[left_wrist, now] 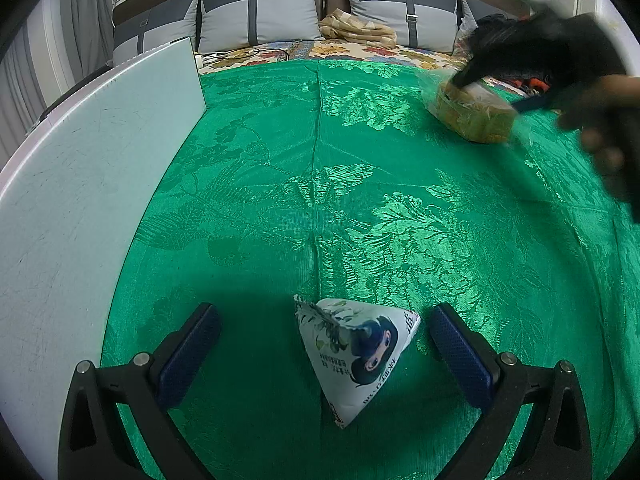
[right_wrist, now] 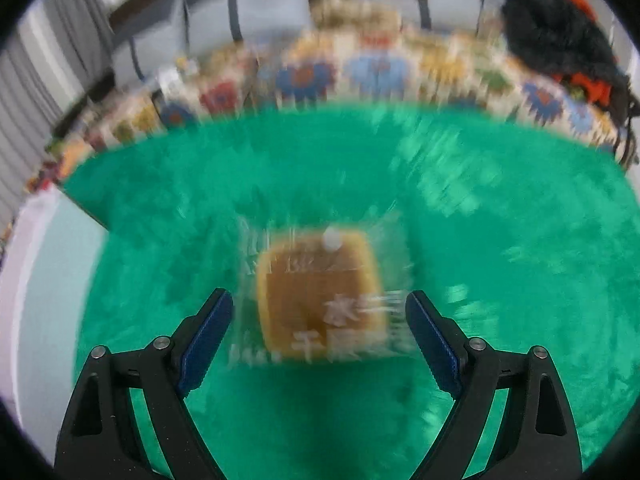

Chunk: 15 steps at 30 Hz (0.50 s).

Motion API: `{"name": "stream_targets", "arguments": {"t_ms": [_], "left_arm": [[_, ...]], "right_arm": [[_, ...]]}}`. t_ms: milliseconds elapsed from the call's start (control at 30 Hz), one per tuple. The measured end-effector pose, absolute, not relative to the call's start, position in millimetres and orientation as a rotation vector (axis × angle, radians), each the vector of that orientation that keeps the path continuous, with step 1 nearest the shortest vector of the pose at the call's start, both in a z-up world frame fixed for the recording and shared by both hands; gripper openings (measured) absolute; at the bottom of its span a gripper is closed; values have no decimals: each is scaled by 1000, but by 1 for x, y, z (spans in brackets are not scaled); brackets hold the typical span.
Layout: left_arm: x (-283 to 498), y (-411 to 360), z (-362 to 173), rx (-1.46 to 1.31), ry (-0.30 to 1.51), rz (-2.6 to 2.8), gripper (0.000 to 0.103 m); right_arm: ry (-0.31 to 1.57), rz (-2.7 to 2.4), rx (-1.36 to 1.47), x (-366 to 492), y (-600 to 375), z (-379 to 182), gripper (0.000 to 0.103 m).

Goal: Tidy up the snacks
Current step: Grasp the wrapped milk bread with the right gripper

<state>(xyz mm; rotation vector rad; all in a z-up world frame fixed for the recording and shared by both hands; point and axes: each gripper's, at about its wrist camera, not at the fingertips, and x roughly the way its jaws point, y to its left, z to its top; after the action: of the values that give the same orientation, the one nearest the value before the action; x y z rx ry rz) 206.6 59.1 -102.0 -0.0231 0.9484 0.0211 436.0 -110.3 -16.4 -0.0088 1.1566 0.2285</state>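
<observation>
A white pyramid-shaped snack packet (left_wrist: 354, 354) with a cartoon face lies on the green cloth (left_wrist: 320, 184). My left gripper (left_wrist: 324, 324) is open, its fingers on either side of the packet, not touching it. A wrapped brown bread cake (right_wrist: 320, 300) lies on the green cloth (right_wrist: 500, 208). My right gripper (right_wrist: 320, 308) is open with its fingers on either side of the cake; that view is motion-blurred. In the left wrist view the cake (left_wrist: 474, 114) sits at the far right under the right gripper (left_wrist: 464, 80).
A pale board (left_wrist: 80, 184) lies along the left of the cloth, also in the right wrist view (right_wrist: 36, 280). Grey cushions (left_wrist: 256, 16), a folded beige cloth (left_wrist: 356, 26) and a patterned sheet (left_wrist: 360, 50) are behind. A black furry item (right_wrist: 560, 36) sits far right.
</observation>
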Motion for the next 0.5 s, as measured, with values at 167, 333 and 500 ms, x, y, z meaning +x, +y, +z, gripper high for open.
{"name": "stream_targets", "arguments": {"t_ms": [167, 333, 500], "left_arm": [[207, 59, -102, -23, 948, 21, 103], [207, 59, -102, -23, 949, 21, 103], [207, 59, -102, -23, 949, 21, 103]], "right_arm": [[1115, 194, 19, 437, -112, -25, 82], [1098, 272, 81, 410, -134, -7, 73], [1013, 324, 182, 348, -166, 23, 74]]}}
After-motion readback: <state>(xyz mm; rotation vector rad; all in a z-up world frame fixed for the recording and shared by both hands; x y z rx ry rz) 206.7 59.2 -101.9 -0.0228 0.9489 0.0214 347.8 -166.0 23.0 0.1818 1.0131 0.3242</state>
